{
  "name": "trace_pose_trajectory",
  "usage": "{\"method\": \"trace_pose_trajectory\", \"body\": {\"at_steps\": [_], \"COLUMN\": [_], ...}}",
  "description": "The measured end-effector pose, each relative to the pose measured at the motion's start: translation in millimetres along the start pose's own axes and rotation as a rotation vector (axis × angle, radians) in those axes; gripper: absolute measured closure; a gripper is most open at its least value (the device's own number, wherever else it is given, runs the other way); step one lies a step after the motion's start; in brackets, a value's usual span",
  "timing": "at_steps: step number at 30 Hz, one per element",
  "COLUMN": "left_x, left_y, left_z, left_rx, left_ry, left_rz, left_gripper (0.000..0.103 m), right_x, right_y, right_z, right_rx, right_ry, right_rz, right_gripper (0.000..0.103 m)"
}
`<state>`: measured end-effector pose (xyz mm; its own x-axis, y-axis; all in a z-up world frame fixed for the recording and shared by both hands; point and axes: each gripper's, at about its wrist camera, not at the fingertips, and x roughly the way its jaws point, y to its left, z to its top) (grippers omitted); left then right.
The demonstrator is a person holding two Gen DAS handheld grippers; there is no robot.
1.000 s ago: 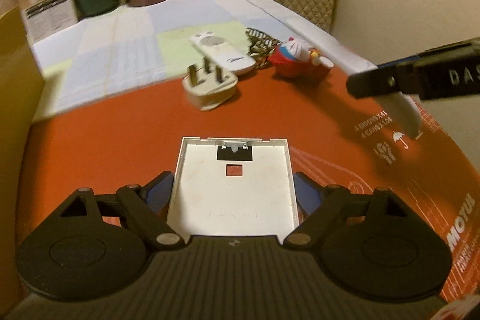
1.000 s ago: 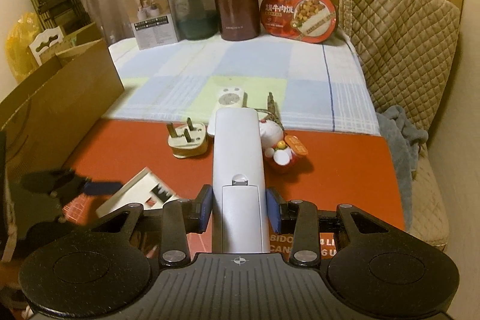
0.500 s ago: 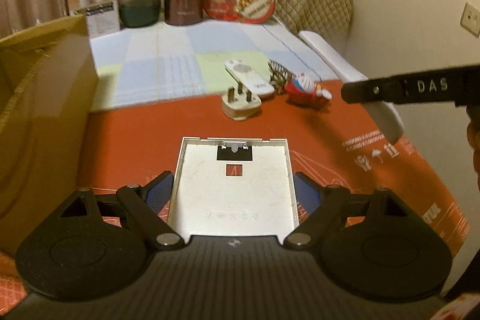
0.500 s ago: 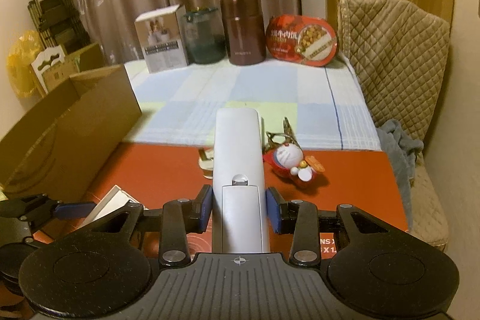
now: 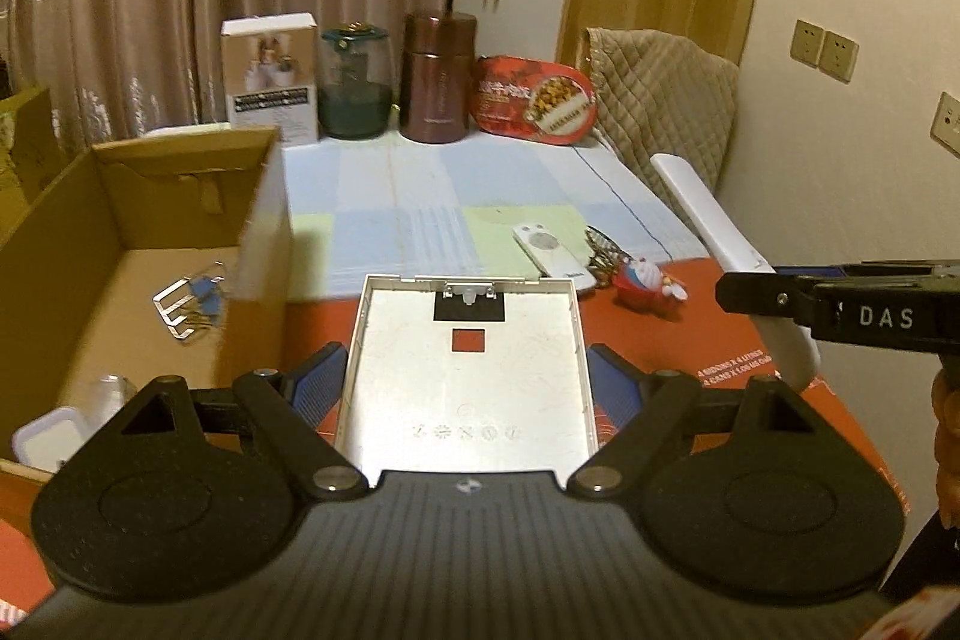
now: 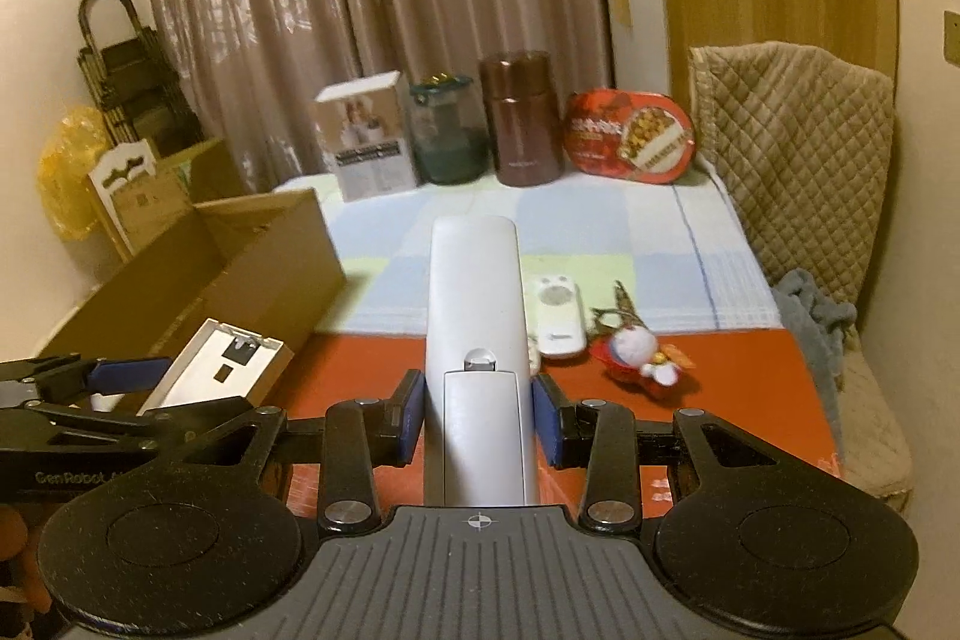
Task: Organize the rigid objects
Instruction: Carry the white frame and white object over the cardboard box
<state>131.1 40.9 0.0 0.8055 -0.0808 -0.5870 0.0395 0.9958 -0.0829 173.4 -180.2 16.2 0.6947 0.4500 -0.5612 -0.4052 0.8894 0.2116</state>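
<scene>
My left gripper (image 5: 465, 388) is shut on a flat white plastic cover (image 5: 468, 370), held off the red surface (image 5: 690, 346) beside an open cardboard box (image 5: 258, 244). The box holds metal clips (image 5: 186, 307) and a small white container (image 5: 42, 439). My right gripper (image 6: 478, 418) is shut on a long white remote (image 6: 474, 292), also raised; in the left wrist view that remote (image 5: 708, 214) juts up at the right. Left lying on the surface are a small white remote (image 6: 558, 316), a bunch of keys (image 6: 621, 307) and a Doraemon toy (image 6: 636, 352).
A checked cloth (image 5: 420, 196) covers the far half of the table. Along its back stand a white carton (image 5: 270, 82), a glass jar (image 5: 354, 85), a brown flask (image 5: 438, 79) and a red food tin (image 5: 534, 100). At the right a quilted chair (image 6: 792, 142) meets the wall.
Both grippers have risen with their loads. The left one has swung left, bringing the cardboard box and its contents into view; the plug is now hidden behind the held cover.
</scene>
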Motion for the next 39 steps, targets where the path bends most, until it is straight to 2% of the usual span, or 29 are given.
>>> {"method": "trace_pose_trajectory", "body": {"at_steps": [20, 27, 33, 39], "left_x": [-55.8, -71.1, -82.5, -75.0], "left_y": [64.0, 117.5, 170.2, 208.2], "left_z": [7.2, 5.8, 7.6, 15.5], "left_rx": [-0.047, -0.075, -0.078, -0.073], "left_ry": [-0.054, -0.059, -0.053, -0.033], "left_rz": [0.095, 0.187, 0.279, 0.313], "left_gripper": [0.020, 0.020, 0.020, 0.020], "right_x": [21.7, 39.7, 65.3, 96.0], "right_y": [89.0, 129.2, 158.7, 180.5], "right_z": [13.8, 15.3, 26.4, 37.1], "right_rx": [-0.065, -0.137, -0.138, -0.130], "right_ry": [-0.010, 0.003, 0.011, 0.041], "right_rz": [0.152, 0.215, 0.284, 0.334], "right_gripper": [0.068, 0.068, 0.068, 0.068]}}
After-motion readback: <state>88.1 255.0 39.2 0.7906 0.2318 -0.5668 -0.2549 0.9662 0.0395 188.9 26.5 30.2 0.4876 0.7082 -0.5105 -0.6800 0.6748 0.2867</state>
